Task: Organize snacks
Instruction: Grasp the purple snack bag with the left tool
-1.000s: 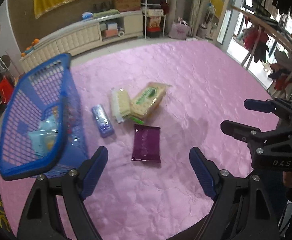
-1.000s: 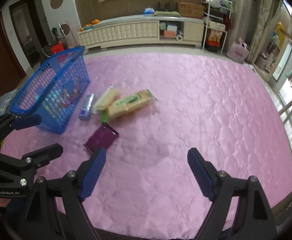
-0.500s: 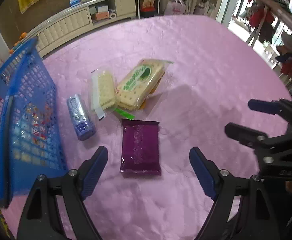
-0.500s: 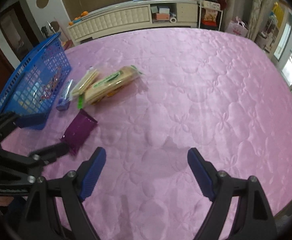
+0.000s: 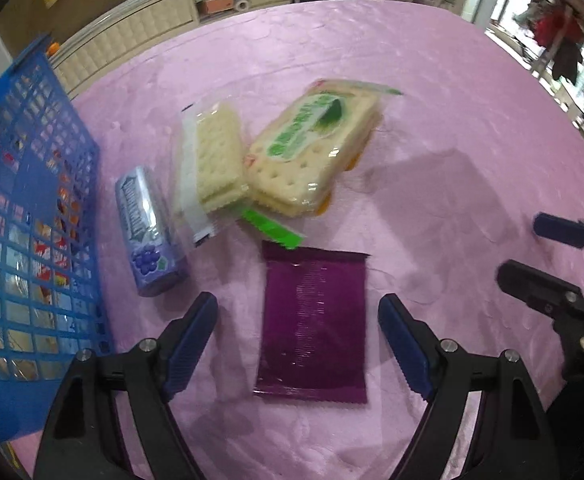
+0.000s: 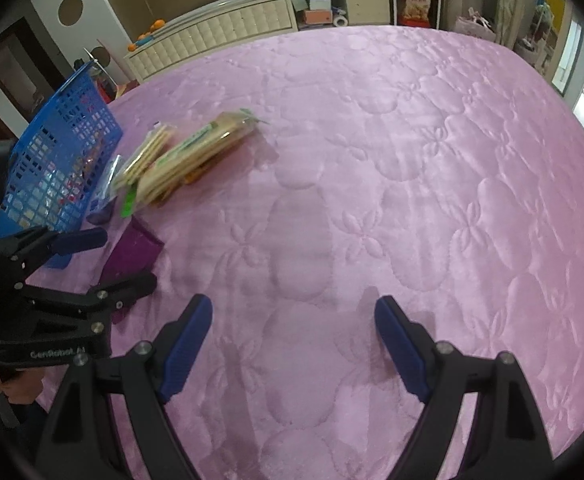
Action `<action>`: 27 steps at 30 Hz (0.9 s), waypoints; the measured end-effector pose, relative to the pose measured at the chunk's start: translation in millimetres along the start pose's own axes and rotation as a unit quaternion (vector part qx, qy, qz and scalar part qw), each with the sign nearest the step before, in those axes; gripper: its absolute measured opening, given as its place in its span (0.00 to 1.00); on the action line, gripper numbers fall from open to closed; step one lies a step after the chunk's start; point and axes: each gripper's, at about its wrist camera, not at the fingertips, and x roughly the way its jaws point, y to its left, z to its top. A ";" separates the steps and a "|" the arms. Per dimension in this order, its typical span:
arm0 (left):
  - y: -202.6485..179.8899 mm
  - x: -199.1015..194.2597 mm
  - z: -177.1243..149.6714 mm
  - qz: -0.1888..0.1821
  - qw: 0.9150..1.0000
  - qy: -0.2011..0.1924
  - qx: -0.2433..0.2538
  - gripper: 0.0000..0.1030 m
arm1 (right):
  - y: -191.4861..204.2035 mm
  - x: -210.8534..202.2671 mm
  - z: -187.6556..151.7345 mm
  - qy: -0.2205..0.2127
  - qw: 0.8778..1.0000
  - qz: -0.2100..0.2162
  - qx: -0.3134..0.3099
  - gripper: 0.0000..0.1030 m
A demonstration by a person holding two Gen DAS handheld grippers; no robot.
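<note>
I have the left gripper [image 5: 298, 330] pointed steeply down with its jaws spread wide and nothing pinched; the flat dark-purple foil snack packet [image 5: 312, 326] lies on the quilted pink satin cover [image 5: 432, 100] directly between and below its blue pads, not yet touched as far as I can tell. Beyond the fingertips sit the large green-labelled clear pack of crackers [image 5: 312, 152] and, touching its left edge, a smaller clear sleeve of cream crackers [image 5: 215, 160]; further left lies a short purple grape-candy roll [image 5: 147, 232], just beside the blue plastic mesh basket [image 5: 31, 220], which stands off the gripper's left side and already holds some wrappers. My right gripper [image 6: 294, 344] is also spread and empty, over bare cover, well apart from every snack. The risk I judge from here is the packet itself: it is thin, slick and lying flat, so closing the pads could slide over it or bunch up the satin instead of lifting the foil. Coming down off-centre could also push it toward the crackers, and a weak pinch on one edge may let it slip out before it reaches the basket.
</note>
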 end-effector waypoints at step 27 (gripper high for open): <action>-5.7 -90.2 -8.6 -0.039 0.995 -0.092 0.023 0.44 | 21.3 -39.1 19.7 -0.010 1.000 -0.007 0.012 0.84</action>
